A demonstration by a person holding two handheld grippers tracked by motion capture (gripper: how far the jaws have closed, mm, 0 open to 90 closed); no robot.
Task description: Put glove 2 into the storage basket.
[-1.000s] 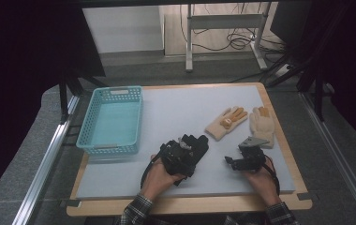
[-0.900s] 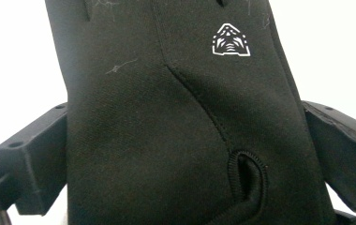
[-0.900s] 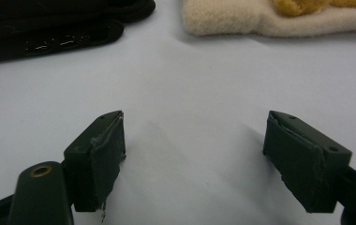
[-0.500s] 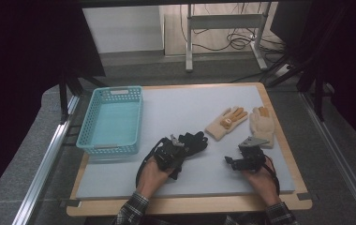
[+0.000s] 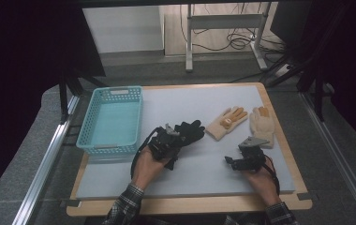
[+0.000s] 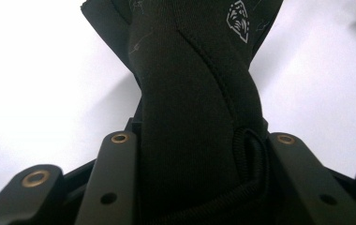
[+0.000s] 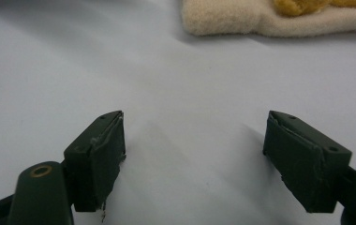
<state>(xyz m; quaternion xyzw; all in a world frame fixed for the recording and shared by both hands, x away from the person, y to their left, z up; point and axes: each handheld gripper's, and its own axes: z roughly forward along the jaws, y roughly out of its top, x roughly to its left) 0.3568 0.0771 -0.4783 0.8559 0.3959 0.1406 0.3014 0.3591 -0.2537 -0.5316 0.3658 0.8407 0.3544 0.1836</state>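
Fingers of my left gripper [image 5: 176, 136] have just closed on the black glove [image 6: 195, 93], near the desk's middle. It feels soft and floppy. My right gripper [image 7: 195, 159] waits wide open, holding nothing.

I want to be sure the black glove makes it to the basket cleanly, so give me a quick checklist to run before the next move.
1. Left gripper clamped on the black glove, after its jaws just closed around it: ok.
2. Glove fully clear of the mat: cannot tell.
3. Teal basket free to take it: ok.
4. Path from glove to basket free of things: ok.
5. Right gripper open, over bare mat, out of the way: ok.
6. Two cream gloves apart from the black one: ok.
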